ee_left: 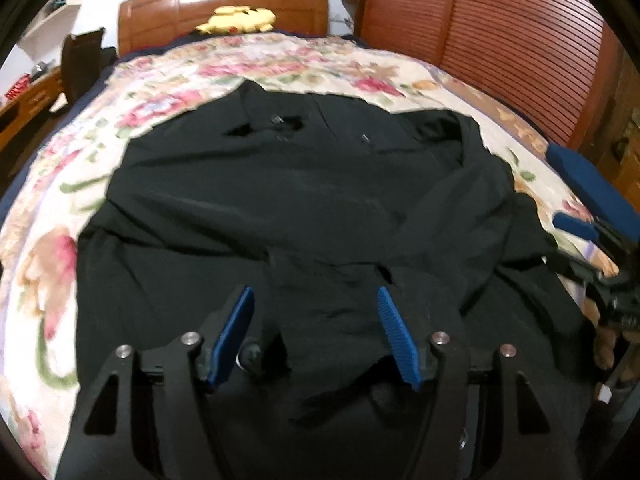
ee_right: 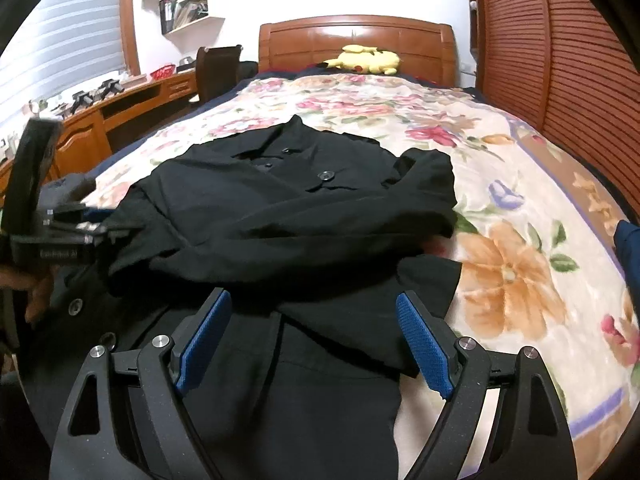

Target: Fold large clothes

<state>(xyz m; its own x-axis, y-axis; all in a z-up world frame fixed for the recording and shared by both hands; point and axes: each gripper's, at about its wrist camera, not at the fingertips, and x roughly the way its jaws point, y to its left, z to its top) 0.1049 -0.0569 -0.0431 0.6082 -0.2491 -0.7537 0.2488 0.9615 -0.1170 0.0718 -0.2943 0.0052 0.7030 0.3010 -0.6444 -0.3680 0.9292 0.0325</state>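
A large black buttoned coat (ee_left: pixel 280 200) lies spread on the floral bedspread (ee_left: pixel 60 240), collar toward the headboard and a sleeve folded across its middle. My left gripper (ee_left: pixel 316 316) hovers low over the coat's near part. Its blue pads (ee_left: pixel 234 336) stand apart, and a raised fold of black cloth lies between them without being pressed. My right gripper (ee_right: pixel 314 308) is open wide over the coat (ee_right: pixel 300 208) near its right edge, with nothing gripped. Each gripper also shows at the edge of the other's view: the right gripper (ee_left: pixel 580 224) and the left gripper (ee_right: pixel 76 232).
A wooden headboard (ee_right: pixel 356 40) with a yellow plush toy (ee_right: pixel 368 60) is at the far end. A slatted wooden wardrobe (ee_right: pixel 560 80) runs along the right. A desk (ee_right: pixel 120 108) and a chair (ee_right: pixel 218 68) stand on the left. Bare bedspread (ee_right: pixel 520 240) lies right of the coat.
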